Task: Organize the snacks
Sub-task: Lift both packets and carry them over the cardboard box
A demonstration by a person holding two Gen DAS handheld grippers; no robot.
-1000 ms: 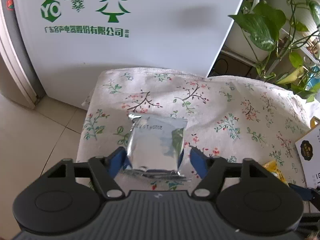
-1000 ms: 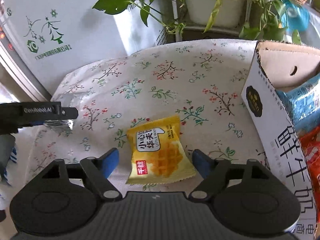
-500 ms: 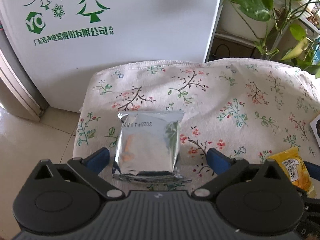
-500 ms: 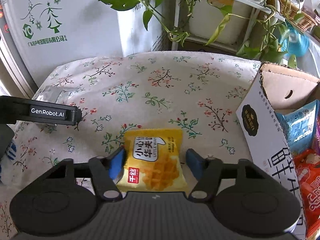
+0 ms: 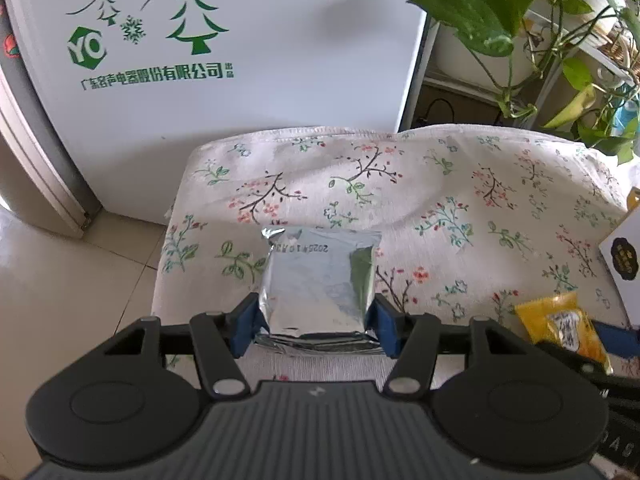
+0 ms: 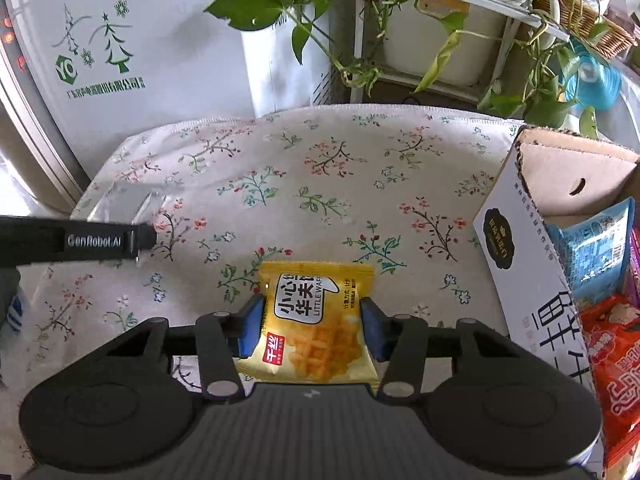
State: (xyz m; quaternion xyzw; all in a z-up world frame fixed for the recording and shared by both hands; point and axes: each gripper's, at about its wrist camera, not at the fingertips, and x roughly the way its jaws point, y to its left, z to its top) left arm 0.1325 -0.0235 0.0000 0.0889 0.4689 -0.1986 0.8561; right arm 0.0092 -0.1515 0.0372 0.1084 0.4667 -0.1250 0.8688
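Note:
A silver foil snack packet (image 5: 320, 284) lies on the floral tablecloth (image 5: 400, 200). My left gripper (image 5: 316, 328) has its blue pads against both sides of the packet, shut on it. A yellow waffle packet (image 6: 316, 320) sits between the blue pads of my right gripper (image 6: 312, 328), which is shut on it. The yellow packet also shows in the left wrist view (image 5: 560, 328). The left gripper's arm (image 6: 80, 240) reaches in at the left of the right wrist view, over the silver packet (image 6: 120, 204).
An open cardboard box (image 6: 532, 264) with blue and red snack bags (image 6: 600, 320) stands at the table's right. A white appliance (image 5: 240, 60) with green trees stands behind the table. Potted vines (image 6: 440, 40) hang at the back right. The floor (image 5: 60, 300) lies to the left.
Both grippers have closed on their packets: the left pads now press the silver packet, the right pads press the yellow one. Both views have shifted slightly.

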